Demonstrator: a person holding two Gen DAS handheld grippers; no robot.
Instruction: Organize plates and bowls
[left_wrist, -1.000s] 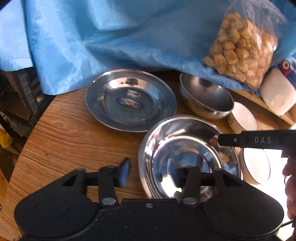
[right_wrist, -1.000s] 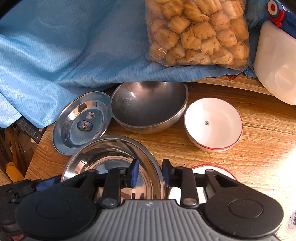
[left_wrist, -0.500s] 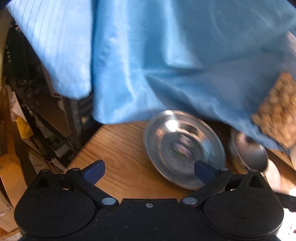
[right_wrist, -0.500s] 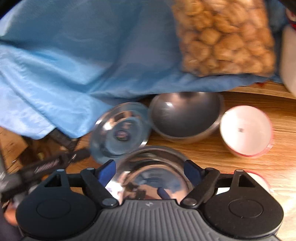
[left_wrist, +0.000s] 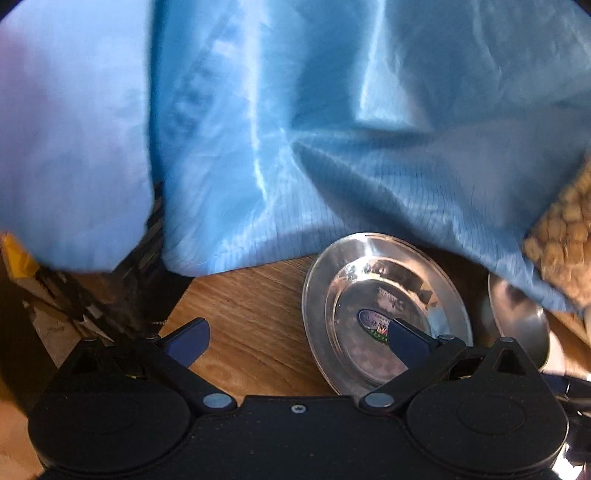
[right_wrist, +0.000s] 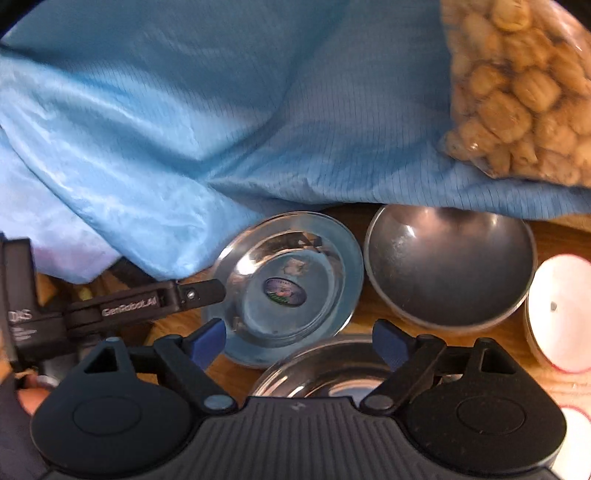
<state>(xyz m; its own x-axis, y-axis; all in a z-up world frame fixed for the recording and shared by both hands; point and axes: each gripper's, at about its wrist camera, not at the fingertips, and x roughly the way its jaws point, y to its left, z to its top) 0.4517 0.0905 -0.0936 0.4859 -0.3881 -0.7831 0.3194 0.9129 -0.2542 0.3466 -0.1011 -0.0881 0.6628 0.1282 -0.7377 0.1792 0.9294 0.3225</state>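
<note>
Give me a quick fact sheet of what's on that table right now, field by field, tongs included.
Surface: wooden table
Flat steel plate: stickered, beside the deep bowl
Deep steel bowl, partly under the blue cloth
Shiny steel bowl, nearest, below the right tongs
White bowl: red-rimmed, at the right edge
Snack bag, lying on the cloth
Left tongs, wide open, empty, one finger over the plate
Right tongs, opening, nothing between them

Our left gripper spread wide, nothing between pads, angled down. Our right gripper jaws opening, nothing pinched, angled down too. Bit of our hand visible behind left gripper.
</note>
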